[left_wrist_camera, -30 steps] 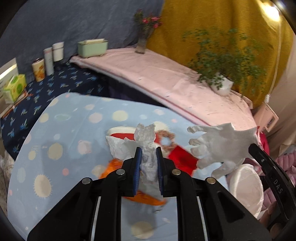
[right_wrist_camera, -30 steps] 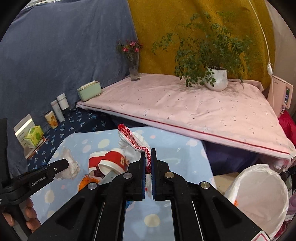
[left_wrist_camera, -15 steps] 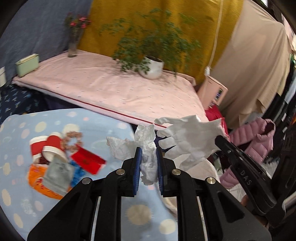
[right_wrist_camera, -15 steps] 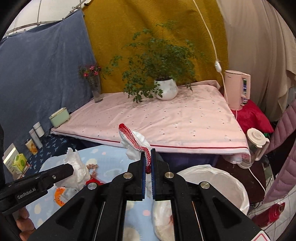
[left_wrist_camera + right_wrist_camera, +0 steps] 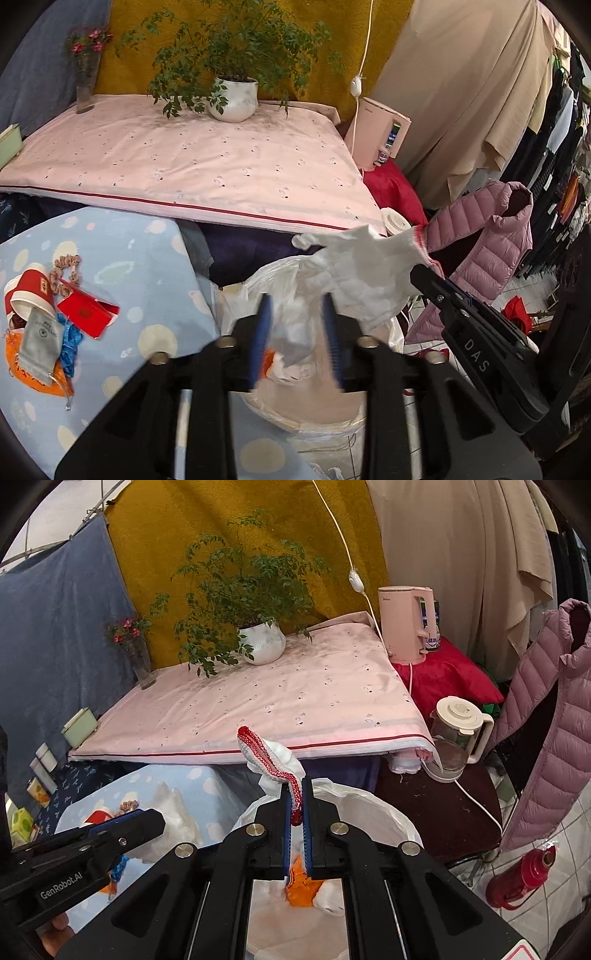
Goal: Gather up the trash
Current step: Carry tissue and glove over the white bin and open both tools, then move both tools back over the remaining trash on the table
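Observation:
My left gripper (image 5: pixel 295 306) is open over the white trash bag (image 5: pixel 258 280). A crumpled white tissue (image 5: pixel 291 332) sits between the spread blue pads, loose above the bag's opening. My right gripper (image 5: pixel 295 797) is shut on a white glove (image 5: pixel 273 760) by its red-trimmed cuff, above the same bag (image 5: pixel 369 808); the glove also shows in the left wrist view (image 5: pixel 365 266). More trash lies on the blue dotted table (image 5: pixel 147 258): a red paper cup (image 5: pixel 27 291), a red packet (image 5: pixel 86 312), a grey sachet (image 5: pixel 40 339) and an orange wrapper (image 5: pixel 33 376).
A pink-covered table (image 5: pixel 192 166) with a potted plant (image 5: pixel 232 96) and flower vase (image 5: pixel 86 85) stands behind. A pink kettle (image 5: pixel 406 627), glass jug (image 5: pixel 458 731), pink jacket (image 5: pixel 554 720) and red flask (image 5: pixel 521 878) are at the right.
Both grippers swung right from over the table to above the trash bag. My left gripper opened and let go of the tissue. The right one kept its hold on the glove.

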{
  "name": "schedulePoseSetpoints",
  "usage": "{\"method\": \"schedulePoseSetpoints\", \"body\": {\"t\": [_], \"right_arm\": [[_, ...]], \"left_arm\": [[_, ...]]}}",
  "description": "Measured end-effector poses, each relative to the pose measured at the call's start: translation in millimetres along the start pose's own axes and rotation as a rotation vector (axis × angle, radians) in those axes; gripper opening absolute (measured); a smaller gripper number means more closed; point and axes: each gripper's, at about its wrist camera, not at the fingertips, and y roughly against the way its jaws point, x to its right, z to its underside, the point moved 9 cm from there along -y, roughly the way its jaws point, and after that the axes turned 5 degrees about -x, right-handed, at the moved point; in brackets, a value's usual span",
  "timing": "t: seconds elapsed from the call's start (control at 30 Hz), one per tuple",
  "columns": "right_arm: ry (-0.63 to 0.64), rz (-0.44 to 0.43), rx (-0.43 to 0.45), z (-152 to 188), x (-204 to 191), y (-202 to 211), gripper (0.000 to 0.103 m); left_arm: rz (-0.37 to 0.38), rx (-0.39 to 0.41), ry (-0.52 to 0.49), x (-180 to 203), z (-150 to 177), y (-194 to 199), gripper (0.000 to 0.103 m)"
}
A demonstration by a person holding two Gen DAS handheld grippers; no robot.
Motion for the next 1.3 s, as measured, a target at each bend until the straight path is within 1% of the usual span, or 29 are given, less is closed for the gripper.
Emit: {"method": "schedulePoseSetpoints", "body": {"t": [0.03, 0.07, 0.1, 0.13, 0.17, 0.23, 0.57, 0.8, 0.93, 1.1, 1.27, 1.3], "right_arm": [[-0.003, 0.004, 0.002, 0, 1, -1, 0.012], [-0.004, 0.007, 0.004, -1, 2, 0, 0.019], [-0.007, 0.014, 0.012, -2, 4, 1, 0.025], [-0.01, 0.018, 0.019, -3, 5, 2, 0.037], [-0.011, 0.019, 0.029, -4, 5, 5, 0.042], [-0.005, 0.015, 0.035, -6, 2, 7, 0.043], [0.037, -0.003, 0.031, -1, -22, 8, 0.055], [0.075, -0.02, 0.016, 6, -46, 5, 0.058], [0.1, -0.036, 0.006, 10, -64, 2, 0.058], [0.128, -0.06, -0.013, 17, -87, -4, 0.059], [0.157, -0.081, -0.041, 29, -110, -14, 0.059], [0.165, -0.084, -0.048, 31, -115, -16, 0.059]], "left_arm": [[-0.01, 0.008, 0.005, 0, -1, 0, 0.061], [-0.021, 0.026, 0.012, 0, -2, 1, 0.069], [-0.03, 0.045, 0.014, -1, -4, 3, 0.07], [-0.037, 0.049, 0.012, -1, -6, 4, 0.073], [-0.042, 0.048, 0.014, -2, -7, 4, 0.073], [-0.05, 0.048, 0.022, -6, -7, 4, 0.073], [-0.101, 0.05, 0.074, -37, -1, 11, 0.073], [-0.132, 0.063, 0.129, -67, 5, 23, 0.074], [-0.161, 0.076, 0.161, -87, 8, 31, 0.08], [-0.202, 0.083, 0.197, -115, 16, 41, 0.082], [-0.252, 0.088, 0.243, -145, 25, 48, 0.092], [-0.262, 0.089, 0.253, -152, 27, 49, 0.092]]}}
